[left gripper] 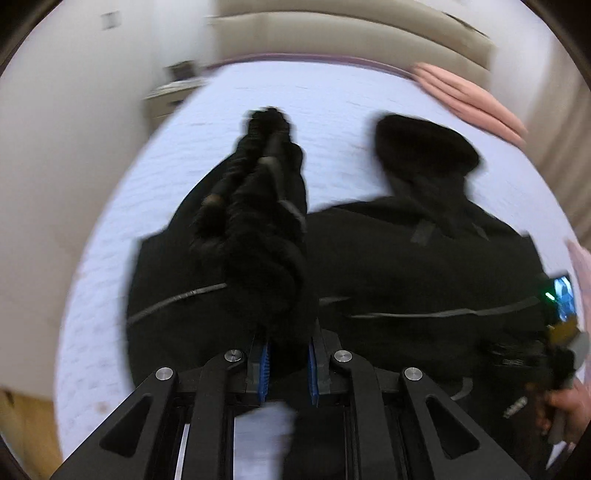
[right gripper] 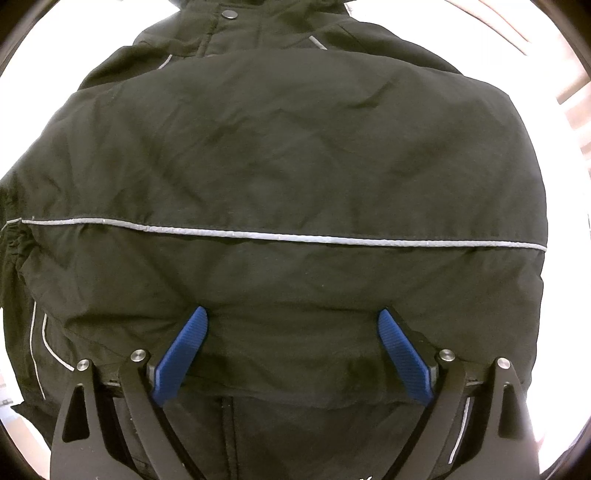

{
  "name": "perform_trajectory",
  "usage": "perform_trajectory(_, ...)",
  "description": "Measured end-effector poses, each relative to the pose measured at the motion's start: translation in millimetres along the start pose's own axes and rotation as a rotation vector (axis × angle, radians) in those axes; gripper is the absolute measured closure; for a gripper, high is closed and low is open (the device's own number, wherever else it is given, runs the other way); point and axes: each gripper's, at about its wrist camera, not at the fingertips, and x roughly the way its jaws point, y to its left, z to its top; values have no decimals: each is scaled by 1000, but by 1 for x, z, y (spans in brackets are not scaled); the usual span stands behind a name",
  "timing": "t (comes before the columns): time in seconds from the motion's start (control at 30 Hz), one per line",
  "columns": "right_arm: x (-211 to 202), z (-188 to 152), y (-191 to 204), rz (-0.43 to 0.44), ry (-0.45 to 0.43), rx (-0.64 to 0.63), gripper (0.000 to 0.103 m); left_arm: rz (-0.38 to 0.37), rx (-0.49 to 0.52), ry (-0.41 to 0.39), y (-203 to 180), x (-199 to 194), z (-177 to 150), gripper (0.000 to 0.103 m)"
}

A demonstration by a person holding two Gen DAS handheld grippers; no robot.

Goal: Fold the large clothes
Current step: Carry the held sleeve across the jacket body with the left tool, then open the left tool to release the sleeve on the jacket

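Note:
A black padded jacket (left gripper: 406, 266) with thin grey reflective stripes lies spread on a white bed (left gripper: 155, 177), its hood (left gripper: 421, 144) toward the headboard. My left gripper (left gripper: 289, 347) is shut on a bunched sleeve (left gripper: 258, 206), which rises off the bed and stretches away from the camera; the picture is smeared by motion. In the right wrist view the jacket (right gripper: 288, 155) fills the frame. My right gripper (right gripper: 291, 315) points straight down with its jaws wide, and its blue fingertips (right gripper: 201, 321) rest on the fabric below the stripe (right gripper: 295, 236). Nothing is pinched there.
A folded pink blanket (left gripper: 476, 99) lies at the bed's far right corner, by a beige padded headboard (left gripper: 351, 33). A low nightstand (left gripper: 173, 92) stands at the far left against a white wall. A person's hand (left gripper: 565, 402) shows at the right edge.

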Motion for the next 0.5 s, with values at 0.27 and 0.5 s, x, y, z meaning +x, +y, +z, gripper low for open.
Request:
perform_trajectory(0.27, 0, -5, -5, 3, -4, -3, 7, -176, 181, 118, -113, 52, -17, 80)
perform_trajectory(0.5, -6, 3, -14, 63, 63, -34, 9, -151, 231, 175, -125, 67, -39, 71)
